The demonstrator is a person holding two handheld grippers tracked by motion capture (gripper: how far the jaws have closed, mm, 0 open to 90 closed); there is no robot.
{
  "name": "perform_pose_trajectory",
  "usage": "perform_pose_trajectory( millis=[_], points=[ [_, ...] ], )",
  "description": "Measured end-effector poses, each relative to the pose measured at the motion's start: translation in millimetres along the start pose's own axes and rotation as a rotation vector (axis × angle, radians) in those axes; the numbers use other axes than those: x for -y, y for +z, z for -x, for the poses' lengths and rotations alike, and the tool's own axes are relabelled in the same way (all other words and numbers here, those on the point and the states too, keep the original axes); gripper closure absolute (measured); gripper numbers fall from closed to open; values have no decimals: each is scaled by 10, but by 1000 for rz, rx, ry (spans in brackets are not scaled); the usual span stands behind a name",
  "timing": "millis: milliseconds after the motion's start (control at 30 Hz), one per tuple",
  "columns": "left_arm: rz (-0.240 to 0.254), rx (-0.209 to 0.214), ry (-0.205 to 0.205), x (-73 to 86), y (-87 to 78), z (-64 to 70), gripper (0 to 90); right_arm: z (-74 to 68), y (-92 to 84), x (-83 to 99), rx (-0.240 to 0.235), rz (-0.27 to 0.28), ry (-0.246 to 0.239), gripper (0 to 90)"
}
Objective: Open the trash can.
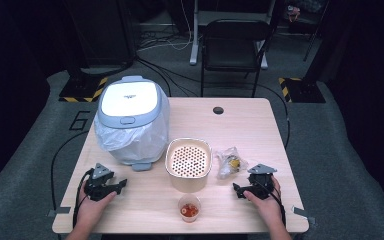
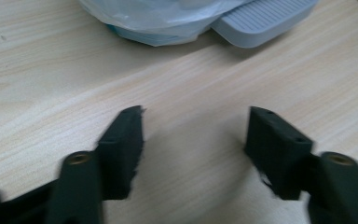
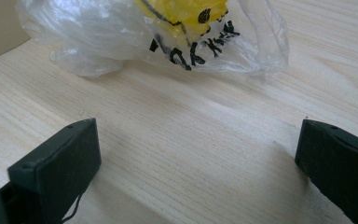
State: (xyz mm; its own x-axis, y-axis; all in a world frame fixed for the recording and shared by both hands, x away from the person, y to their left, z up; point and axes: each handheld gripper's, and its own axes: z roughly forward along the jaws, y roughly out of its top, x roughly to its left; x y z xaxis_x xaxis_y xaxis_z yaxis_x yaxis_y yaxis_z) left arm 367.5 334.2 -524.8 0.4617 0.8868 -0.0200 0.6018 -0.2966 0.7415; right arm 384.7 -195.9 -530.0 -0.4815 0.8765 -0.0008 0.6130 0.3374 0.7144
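The left gripper [image 1: 121,185] rests on the table [image 1: 240,125] at about 8 o'clock of the tabletop, held by the left hand [image 1: 92,207]; its jaws point toward 3 o'clock; in the left gripper view they stand partly apart over bare wood, with nothing between them. Beyond them in that view lies the bin [image 2: 168,18], its grey pedal [image 2: 261,18] flat on the wood at about 1 o'clock from the jaws.

The right gripper [image 1: 236,189] rests at about 4 o'clock of the tabletop in the right hand [image 1: 270,205]; its jaws point toward 9 o'clock; in the right gripper view they stand wide apart and hold nothing; the wood between them is bare. The bag [image 3: 168,37], clear plastic with yellow and black print inside, lies just ahead of those jaws at 12 o'clock, apart from them; in the high view it sits just beside the strainer [image 1: 188,162] at that bowl's 3 o'clock.

The strainer stands near the table's middle; the bin, lined with a white plastic liner, is at its 10 o'clock; the cup [image 1: 189,208], holding something red, stands at its 6 o'clock, between the two grippers and near the front edge.
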Motion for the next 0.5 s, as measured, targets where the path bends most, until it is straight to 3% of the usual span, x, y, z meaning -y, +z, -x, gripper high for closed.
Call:
perform_pose_trajectory(
  millis=[100, 233, 367, 500],
  points=[
    [1, 7, 14, -24, -36, 21, 479, 0, 1, 0, 0, 1, 0, 0],
    [54, 10, 23, -93, -100, 87, 533, 3, 1, 0, 0, 2, -3, 0],
    [67, -6, 66, -255, -197, 173, 592, 2, 1, 0, 0, 2, -3, 0],
    [90, 4, 36, -331, -198, 194, 666, 3, 1, 0, 0, 1, -3, 0]
  ],
)
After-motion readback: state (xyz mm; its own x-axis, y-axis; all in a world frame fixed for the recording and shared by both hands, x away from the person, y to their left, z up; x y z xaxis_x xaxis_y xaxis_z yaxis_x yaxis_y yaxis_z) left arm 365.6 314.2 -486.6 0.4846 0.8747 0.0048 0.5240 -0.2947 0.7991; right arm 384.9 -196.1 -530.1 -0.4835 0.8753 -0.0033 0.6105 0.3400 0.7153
